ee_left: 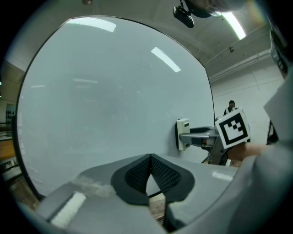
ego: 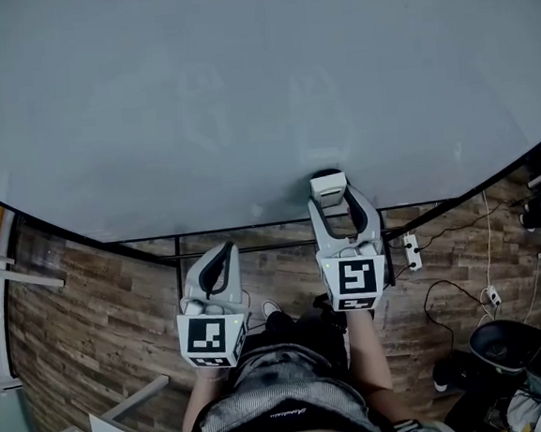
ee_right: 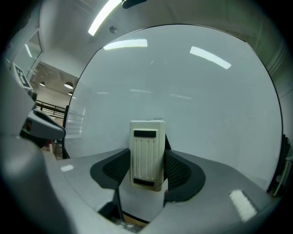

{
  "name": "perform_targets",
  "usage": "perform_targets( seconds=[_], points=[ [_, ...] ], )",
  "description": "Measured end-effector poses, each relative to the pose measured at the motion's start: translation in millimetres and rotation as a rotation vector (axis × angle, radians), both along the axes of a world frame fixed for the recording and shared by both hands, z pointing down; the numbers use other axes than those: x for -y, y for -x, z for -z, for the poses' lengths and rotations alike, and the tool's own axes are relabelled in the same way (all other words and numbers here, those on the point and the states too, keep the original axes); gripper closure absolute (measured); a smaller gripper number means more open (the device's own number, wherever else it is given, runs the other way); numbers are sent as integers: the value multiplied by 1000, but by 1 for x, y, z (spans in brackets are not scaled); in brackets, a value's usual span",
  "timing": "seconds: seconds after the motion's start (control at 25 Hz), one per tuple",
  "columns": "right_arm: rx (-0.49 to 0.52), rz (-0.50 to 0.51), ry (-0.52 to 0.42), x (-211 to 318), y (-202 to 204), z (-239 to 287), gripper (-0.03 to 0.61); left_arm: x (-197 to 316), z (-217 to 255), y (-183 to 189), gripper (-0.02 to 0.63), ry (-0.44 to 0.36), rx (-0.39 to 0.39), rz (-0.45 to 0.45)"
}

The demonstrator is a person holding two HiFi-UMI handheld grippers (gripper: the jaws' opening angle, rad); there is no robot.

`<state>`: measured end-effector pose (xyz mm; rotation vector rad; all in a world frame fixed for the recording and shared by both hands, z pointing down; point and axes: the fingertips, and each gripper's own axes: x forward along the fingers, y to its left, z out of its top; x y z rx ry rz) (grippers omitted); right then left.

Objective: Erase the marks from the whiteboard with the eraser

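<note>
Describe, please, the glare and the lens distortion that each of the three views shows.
Head view: the whiteboard has only faint, soft reflections, and its lower edge bows. Left gripper view: a dark round border, the board bulges, light strips reflect on it. Right gripper view: the same border and strips; the eraser looks sharp.

Dark wood-plank floor (ego: pixel 100 310) underfoot, strewn with black cables (ego: pixel 487 238) and a white power strip (ego: pixel 411 251), with pale walls (ee_left: pixel 249 93) beyond and long strip lights (ee_left: pixel 236 23) glowing overhead.
</note>
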<state>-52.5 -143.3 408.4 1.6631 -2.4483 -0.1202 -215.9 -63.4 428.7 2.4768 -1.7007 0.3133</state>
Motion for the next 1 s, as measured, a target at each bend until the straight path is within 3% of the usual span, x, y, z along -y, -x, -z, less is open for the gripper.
perform_targets(
  seconds=[0.52, 1.0],
  points=[
    [-3, 128, 32, 7, -9, -25, 337, 11, 0, -59, 609, 27, 8, 18],
    [-38, 162, 72, 18, -71, -27, 337, 31, 3, -136, 609, 43, 19, 6]
  ],
)
